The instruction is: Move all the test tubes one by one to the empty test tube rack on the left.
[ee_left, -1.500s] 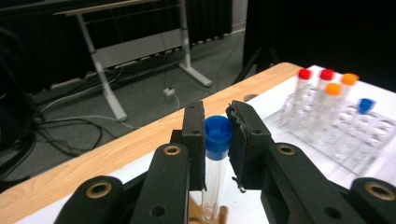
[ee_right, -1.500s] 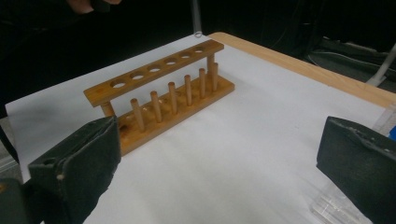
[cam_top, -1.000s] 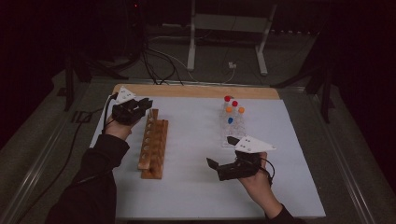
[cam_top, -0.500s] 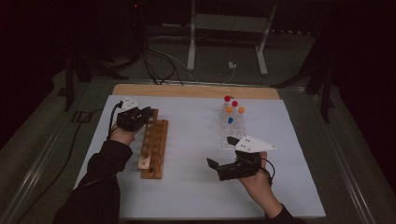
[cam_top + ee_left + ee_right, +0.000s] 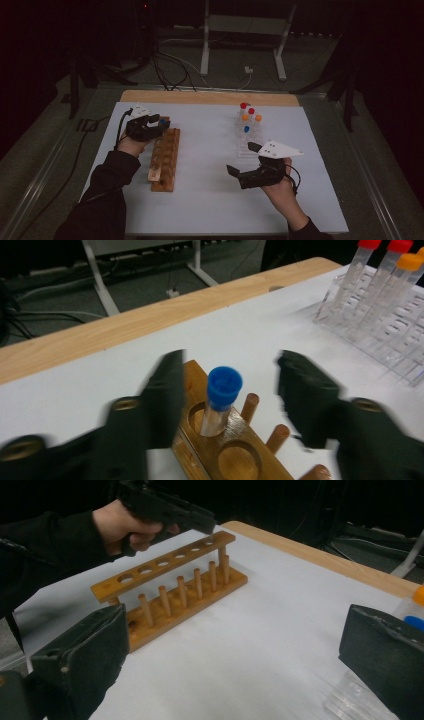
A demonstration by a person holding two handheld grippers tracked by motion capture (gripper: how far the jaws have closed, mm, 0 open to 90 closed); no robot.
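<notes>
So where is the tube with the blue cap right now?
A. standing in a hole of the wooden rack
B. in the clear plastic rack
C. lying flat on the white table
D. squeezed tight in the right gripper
A. The left gripper view shows the blue-capped tube upright in the end hole of the wooden rack, with the left gripper having just opened, its jaws clear of the tube on both sides.
</notes>
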